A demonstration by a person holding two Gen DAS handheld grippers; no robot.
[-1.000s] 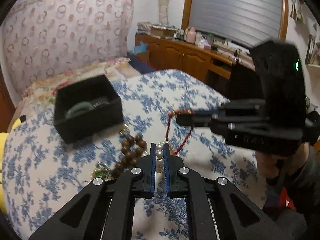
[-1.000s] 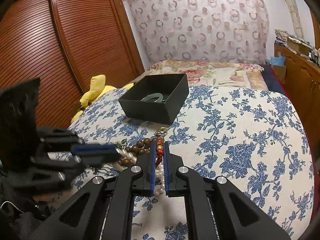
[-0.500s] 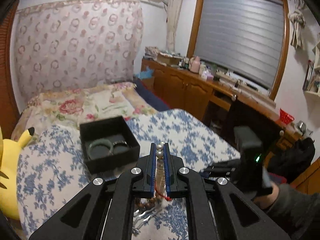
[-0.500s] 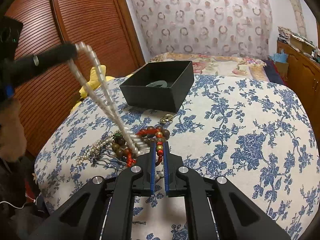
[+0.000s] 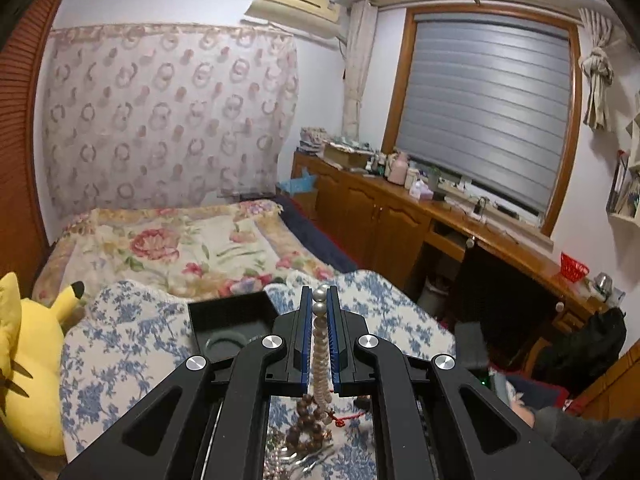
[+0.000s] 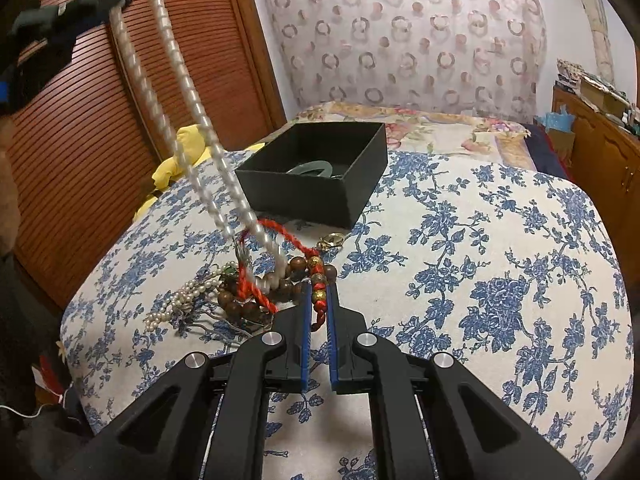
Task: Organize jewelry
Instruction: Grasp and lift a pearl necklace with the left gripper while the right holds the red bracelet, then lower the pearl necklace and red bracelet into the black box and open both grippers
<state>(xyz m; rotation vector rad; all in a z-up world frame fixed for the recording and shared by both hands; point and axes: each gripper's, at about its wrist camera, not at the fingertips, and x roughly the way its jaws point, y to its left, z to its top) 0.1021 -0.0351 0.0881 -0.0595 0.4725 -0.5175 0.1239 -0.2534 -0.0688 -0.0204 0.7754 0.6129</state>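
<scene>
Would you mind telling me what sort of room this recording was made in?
Most likely a home bedroom: a bed with a floral cover, a louvred wooden wardrobe, and a wall air conditioner near a shuttered window.

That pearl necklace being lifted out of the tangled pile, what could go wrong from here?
The pearl necklace, pinched in the left gripper, still runs down into the jewelry pile. Its lower end looks caught with the red cord, so the strand might snap or drag the pile along. The right gripper pins only one beaded piece, which may slip.

No readable text, label or number anywhere.
</scene>
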